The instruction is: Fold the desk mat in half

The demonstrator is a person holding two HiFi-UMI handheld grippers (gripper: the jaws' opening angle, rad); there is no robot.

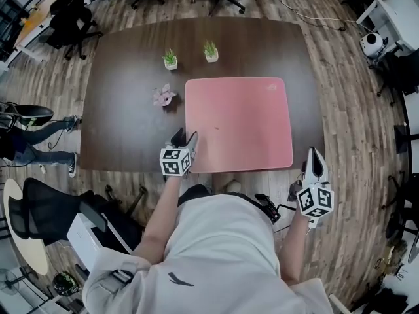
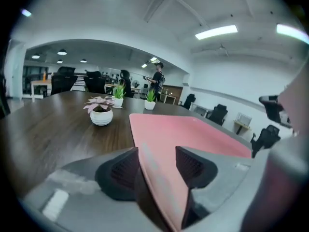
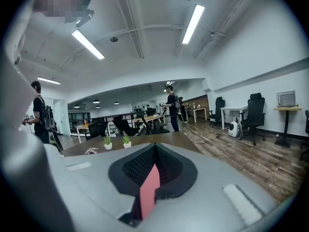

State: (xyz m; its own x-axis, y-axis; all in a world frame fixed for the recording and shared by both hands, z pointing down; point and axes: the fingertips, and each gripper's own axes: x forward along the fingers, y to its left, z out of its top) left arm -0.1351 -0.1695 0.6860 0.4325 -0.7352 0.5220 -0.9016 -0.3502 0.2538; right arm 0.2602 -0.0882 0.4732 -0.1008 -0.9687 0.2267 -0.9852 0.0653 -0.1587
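Note:
The pink desk mat point(image 1: 239, 120) lies flat on the dark brown table point(image 1: 124, 110). My left gripper point(image 1: 184, 138) is at the mat's near left corner. In the left gripper view, my left gripper point(image 2: 157, 153) is open and the desk mat's point(image 2: 188, 129) left edge runs between the jaws, with neither pad pressing on it. My right gripper point(image 1: 315, 152) hangs beside the table's near right corner, a little apart from the mat's corner. In the right gripper view, my right gripper point(image 3: 154, 149) is shut, and a pink sliver shows low in the slit between the jaws.
Three small potted plants stand left of and behind the mat: a pink one point(image 1: 163, 95) and two green ones point(image 1: 170, 59) point(image 1: 211, 50). Office chairs point(image 1: 72, 18) ring the table. A person's legs point(image 1: 33, 142) show at the left.

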